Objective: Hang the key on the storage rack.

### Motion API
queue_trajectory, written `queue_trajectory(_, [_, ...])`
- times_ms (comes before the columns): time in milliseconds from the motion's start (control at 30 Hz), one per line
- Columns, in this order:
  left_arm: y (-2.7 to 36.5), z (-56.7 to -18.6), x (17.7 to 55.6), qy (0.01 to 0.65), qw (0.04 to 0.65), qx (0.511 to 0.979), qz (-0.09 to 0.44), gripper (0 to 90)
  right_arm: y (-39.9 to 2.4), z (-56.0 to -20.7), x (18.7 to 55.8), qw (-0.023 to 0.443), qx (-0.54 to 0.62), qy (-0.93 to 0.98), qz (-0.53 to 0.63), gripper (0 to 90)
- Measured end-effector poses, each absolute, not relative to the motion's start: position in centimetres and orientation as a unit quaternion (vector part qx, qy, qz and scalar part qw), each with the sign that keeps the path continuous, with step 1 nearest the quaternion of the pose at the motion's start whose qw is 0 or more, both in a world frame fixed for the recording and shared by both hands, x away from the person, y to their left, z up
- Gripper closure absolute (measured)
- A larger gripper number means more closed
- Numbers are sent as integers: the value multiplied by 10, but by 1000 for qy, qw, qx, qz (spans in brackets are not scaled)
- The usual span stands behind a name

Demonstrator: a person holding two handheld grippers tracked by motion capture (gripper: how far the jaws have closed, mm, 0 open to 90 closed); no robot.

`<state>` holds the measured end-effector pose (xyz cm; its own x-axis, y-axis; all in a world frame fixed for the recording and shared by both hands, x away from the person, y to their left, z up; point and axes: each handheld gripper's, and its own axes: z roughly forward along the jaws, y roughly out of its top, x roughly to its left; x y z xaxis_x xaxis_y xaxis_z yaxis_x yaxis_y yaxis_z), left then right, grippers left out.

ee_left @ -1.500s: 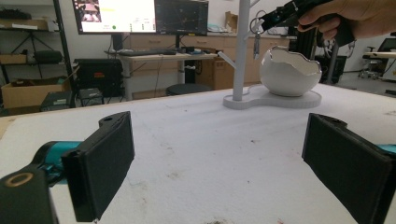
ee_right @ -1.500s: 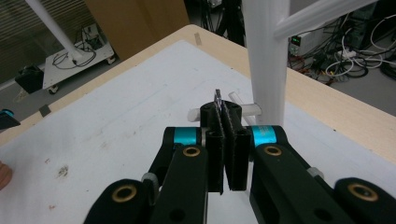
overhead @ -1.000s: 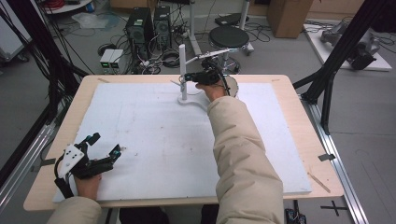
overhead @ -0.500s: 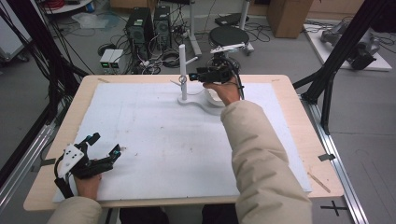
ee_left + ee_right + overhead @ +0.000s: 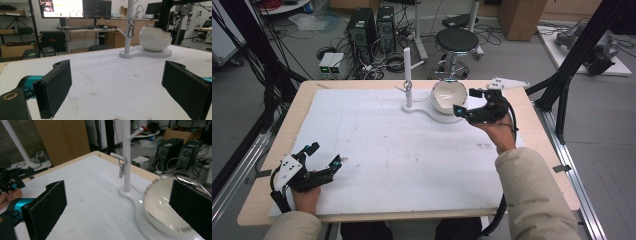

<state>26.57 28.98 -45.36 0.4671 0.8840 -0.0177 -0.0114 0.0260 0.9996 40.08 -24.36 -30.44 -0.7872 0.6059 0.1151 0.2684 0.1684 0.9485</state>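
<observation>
A white stand [image 5: 407, 75] with pegs rises from a white base [image 5: 424, 111] at the table's far middle. A small metal clip [image 5: 408, 86] hangs from a low peg, seen too as the clip [image 5: 130, 30] and the clip [image 5: 121, 171]. A white egg-shaped bowl [image 5: 448, 95] sits on the same base. My right gripper [image 5: 466, 101] hovers just right of the bowl; its jaws have just been opening and stand open with nothing between them [image 5: 120, 210]. My left gripper [image 5: 324, 154] rests open and empty at the near left [image 5: 120, 87].
A white mat [image 5: 412, 155] covers most of the wooden table [image 5: 562, 190]. Beyond the far edge stand a black stool [image 5: 456, 40], computer towers [image 5: 372, 25] and cables on the floor. Black frame posts [image 5: 572, 70] flank the table.
My right gripper has drawn away from the stand's pole, moving right past the bowl, and its jaws have opened wide. The left gripper has stayed put.
</observation>
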Motion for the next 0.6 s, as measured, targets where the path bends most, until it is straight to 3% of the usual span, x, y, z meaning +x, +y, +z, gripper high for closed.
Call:
queue_trajectory(133, [290,-454,266,367,616,595,363,97,-271,-331,378,185,275,737,589,5])
queue_trajectory(600, [290,-454,265,364,616,596,366,96,-315,-420,339,242,295,686,620,5])
